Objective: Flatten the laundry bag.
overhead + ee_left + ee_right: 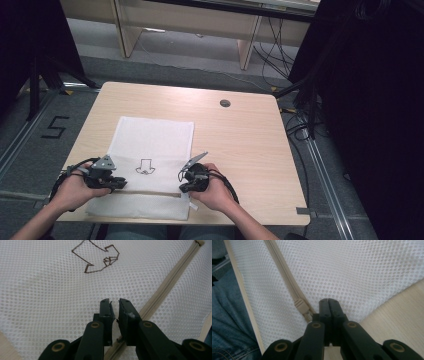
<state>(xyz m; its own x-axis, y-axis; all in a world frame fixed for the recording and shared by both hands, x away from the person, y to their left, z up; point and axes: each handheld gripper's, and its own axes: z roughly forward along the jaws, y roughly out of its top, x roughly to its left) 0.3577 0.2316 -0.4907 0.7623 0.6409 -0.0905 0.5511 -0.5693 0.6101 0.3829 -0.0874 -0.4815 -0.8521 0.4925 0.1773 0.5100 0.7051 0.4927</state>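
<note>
Both jaws were clenched: our left gripper pinched mesh beside the zipper, our right gripper met beside its slider. On the table, the laundry bag needed holding taut while we pulled along that zipper.

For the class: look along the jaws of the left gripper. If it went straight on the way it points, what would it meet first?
Most likely the white mesh bag: the left gripper points down at the mesh just beside the beige zipper. Beyond lies the embroidered brown outline. Depth is unclear; the tips may already touch the mesh.
</note>
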